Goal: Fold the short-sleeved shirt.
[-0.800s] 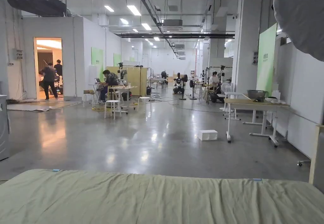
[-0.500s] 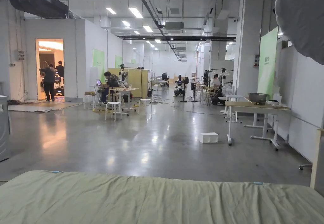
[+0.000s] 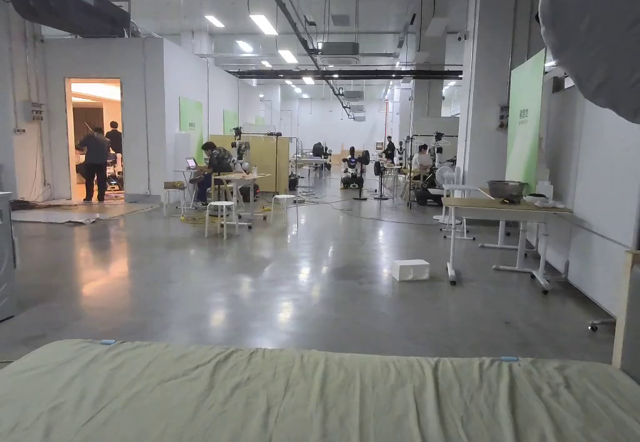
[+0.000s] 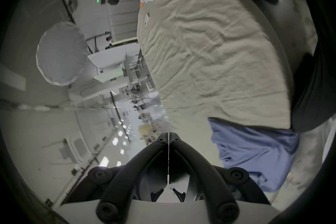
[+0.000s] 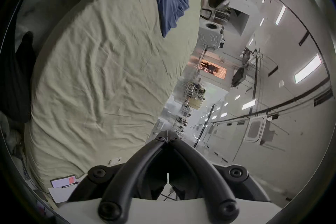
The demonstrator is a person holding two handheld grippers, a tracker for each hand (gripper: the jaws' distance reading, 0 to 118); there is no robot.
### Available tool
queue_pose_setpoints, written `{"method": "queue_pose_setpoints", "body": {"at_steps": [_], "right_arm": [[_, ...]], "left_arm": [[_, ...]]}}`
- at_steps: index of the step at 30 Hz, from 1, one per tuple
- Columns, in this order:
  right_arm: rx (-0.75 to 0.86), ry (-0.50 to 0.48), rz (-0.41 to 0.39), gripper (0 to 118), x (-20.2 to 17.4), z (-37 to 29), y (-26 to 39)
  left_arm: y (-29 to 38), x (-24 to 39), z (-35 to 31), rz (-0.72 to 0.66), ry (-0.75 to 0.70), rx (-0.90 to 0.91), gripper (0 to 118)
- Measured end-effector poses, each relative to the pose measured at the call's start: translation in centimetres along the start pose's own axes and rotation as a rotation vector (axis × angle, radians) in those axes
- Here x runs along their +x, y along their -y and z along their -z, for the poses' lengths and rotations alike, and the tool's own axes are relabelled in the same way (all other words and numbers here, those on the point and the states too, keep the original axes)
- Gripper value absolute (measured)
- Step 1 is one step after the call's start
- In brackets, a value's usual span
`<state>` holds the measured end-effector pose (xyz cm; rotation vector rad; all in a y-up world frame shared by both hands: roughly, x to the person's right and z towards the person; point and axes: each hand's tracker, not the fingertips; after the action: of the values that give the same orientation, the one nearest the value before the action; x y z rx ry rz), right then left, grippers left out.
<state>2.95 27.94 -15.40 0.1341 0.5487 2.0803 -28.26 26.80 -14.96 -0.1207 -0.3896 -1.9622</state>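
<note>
Both tongs are held up in the air over the wrinkled pale-green cloth-covered counter (image 4: 209,49). The left tongs (image 4: 168,137) and right tongs (image 5: 167,135) have jaws pressed together, gripping nothing. The crumpled blue short-sleeved shirt (image 4: 254,153) lies on the counter's edge.

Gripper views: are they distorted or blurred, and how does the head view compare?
Both gripper views are fisheye, with dark rounded edges, bending the bed sheet; in the left one, the hall is smeared. The head view is straight and sharp, with lamp glare on the floor.
</note>
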Motion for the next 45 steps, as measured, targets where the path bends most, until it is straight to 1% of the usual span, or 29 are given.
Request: {"method": "queue_pose_setpoints", "body": {"at_steps": [1, 2, 3, 4, 5, 6, 8, 9, 10, 11, 12, 13, 14, 15, 16, 17, 18, 20, 22, 23, 25, 27, 31, 35, 39, 40, 42, 43, 45], "right_arm": [[-0.001, 0.009, -0.018, 0, -0.1, 0.0, 0.0], [-0.01, 0.039, -0.002, 0, 0.4, 0.2, -0.3], [-0.034, 0.104, 0.079, 0, 1.2, 0.2, 0.0], [-0.069, 0.158, 0.262, 0, 2.0, 0.2, 0.3], [-0.101, 0.196, 0.428, 0, 4.5, -0.2, 1.1], [-0.134, 0.242, 0.626, 0, 6.0, -0.4, 2.5], [-0.2, 0.359, 0.942, 0, 8.7, -1.1, 4.9], [-0.233, 0.404, 1.096, 0, 8.8, -0.9, 5.7], [-0.243, 0.441, 1.282, 0, 9.1, -1.3, 6.8], [-0.213, 0.455, 1.454, 0, 9.0, -1.8, 7.7], [-0.155, 0.481, 1.645, 0, 8.8, -2.6, 8.6], [-0.091, 0.495, 1.817, 0, 8.1, -3.4, 9.0], [-0.032, 0.488, 1.963, 0, 7.3, -3.9, 9.3], [-0.015, 0.449, 2.104, 0, 6.7, -3.9, 9.3], [-0.048, 0.502, 2.056, 0, 6.8, -4.2, 9.2], [-0.027, 0.543, 1.96, 0, 7.6, -4.4, 8.7], [-0.07, 0.58, 1.892, 0, 8.0, -4.6, 8.4], [-0.065, 0.552, 1.917, 0, 8.0, -4.5, 8.2], [-0.038, 0.507, 1.952, 0, 8.0, -3.9, 8.1], [-0.037, 0.517, 1.929, 0, 8.0, -3.9, 7.9], [-0.055, 0.496, 1.909, 0, 7.9, -3.6, 7.6], [-0.056, 0.503, 1.903, 0, 7.6, -3.5, 7.4], [-0.027, 0.466, 1.98, 0, 7.1, -3.2, 7.5], [-0.031, 0.46, 1.969, 0, 7.0, -3.3, 7.5], [-0.005, 0.438, 2.003, 0, 6.5, -3.2, 7.5], [-0.002, 0.433, 2.007, 0, 6.4, -3.1, 7.4], [-0.001, 0.418, 2.012, 0, 6.1, -2.9, 7.2], [-0.001, 0.41, 2.016, 0, 5.9, -2.8, 7.1], [0.0, 0.382, 2.032, 0, 5.5, -2.5, 6.8]], "left_arm": [[0.2, -0.1, -0.1, 0.015, -0.032, -0.001, 0], [0.3, -0.6, -0.1, -0.026, -0.074, -0.007, 0], [0.6, -1.6, 0.0, -0.124, -0.116, -0.027, 0], [1.0, -3.4, 0.1, -0.283, -0.17, -0.081, 0], [1.5, -4.9, 0.1, -0.476, -0.18, -0.135, 0], [2.5, -6.5, 0.1, -0.698, -0.19, -0.169, 0], [5.1, -9.5, -0.8, -1.16, -0.24, -0.126, 0], [6.3, -10.2, -1.3, -1.424, -0.275, -0.081, 0], [7.7, -10.2, -1.9, -1.671, -0.286, -0.005, 0], [8.6, -9.9, -2.3, -1.863, -0.291, 0.072, 0], [9.4, -8.8, -2.8, -2.041, -0.288, 0.218, 0], [9.4, -8.3, -3.0, -2.094, -0.306, 0.272, 0], [8.4, -7.8, -3.2, -2.061, -0.335, 0.238, 0], [7.7, -7.8, -3.4, -1.92, -0.361, 0.166, 0], [6.9, -7.9, -3.6, -1.794, -0.37, 0.129, 0], [6.7, -8.0, -3.8, -1.769, -0.363, 0.137, 0], [6.0, -8.5, -3.7, -1.805, -0.334, 0.164, 0], [5.6, -8.7, -3.8, -1.865, -0.314, 0.21, 0], [5.7, -8.9, -3.8, -1.849, -0.322, 0.186, 0], [5.7, -9.0, -3.8, -1.842, -0.323, 0.18, 0], [5.7, -9.0, -3.9, -1.842, -0.326, 0.178, 0], [6.1, -8.8, -4.0, -1.892, -0.313, 0.194, 0], [6.5, -8.5, -4.1, -1.903, -0.316, 0.189, 0], [7.3, -7.6, -4.1, -1.928, -0.287, 0.192, 0], [8.1, -6.7, -3.9, -1.957, -0.281, 0.16, 3], [8.3, -6.4, -3.9, -1.954, -0.276, 0.147, 7], [8.7, -5.9, -4.0, -1.944, -0.263, 0.128, 22], [9.0, -5.6, -4.0, -1.94, -0.252, 0.118, 33], [9.6, -4.7, -3.9, -1.953, -0.232, 0.108, 65]]}}
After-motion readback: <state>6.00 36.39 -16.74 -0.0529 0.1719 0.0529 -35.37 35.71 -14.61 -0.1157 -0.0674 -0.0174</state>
